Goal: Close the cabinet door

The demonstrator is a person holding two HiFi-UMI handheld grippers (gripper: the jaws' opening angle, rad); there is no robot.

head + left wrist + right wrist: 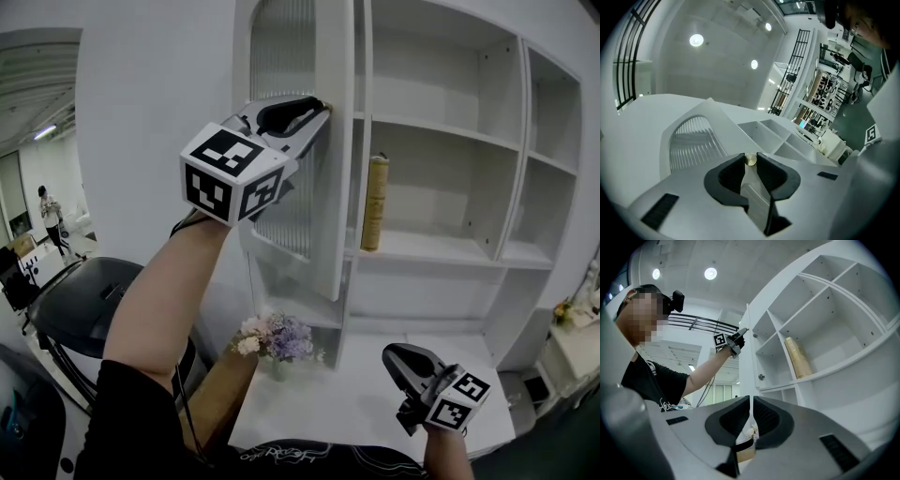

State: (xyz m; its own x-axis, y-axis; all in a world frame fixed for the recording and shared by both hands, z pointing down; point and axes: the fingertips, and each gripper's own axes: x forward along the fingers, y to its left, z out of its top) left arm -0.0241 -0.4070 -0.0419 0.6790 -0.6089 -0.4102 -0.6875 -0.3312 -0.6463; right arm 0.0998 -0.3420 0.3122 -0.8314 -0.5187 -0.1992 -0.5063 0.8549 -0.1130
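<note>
The white cabinet door (334,187) has an arched ribbed-glass panel (286,56) and stands partly open, edge-on to the shelves. My left gripper (322,111) is raised to the door's free edge and is shut on its small brass knob (750,160). The knob sits between the black pads (733,171), and the arched panel (693,145) shows beyond them. In the right gripper view the left gripper (740,334) shows at the door's edge (746,362). My right gripper (392,356) hangs low over the table, shut (751,401) with nothing in it.
A golden cylinder (375,202) stands on the middle shelf (441,248). A vase of flowers (277,339) stands on the white table (375,412) below the door. A black chair (84,300) is at the left. A person (49,217) stands far off.
</note>
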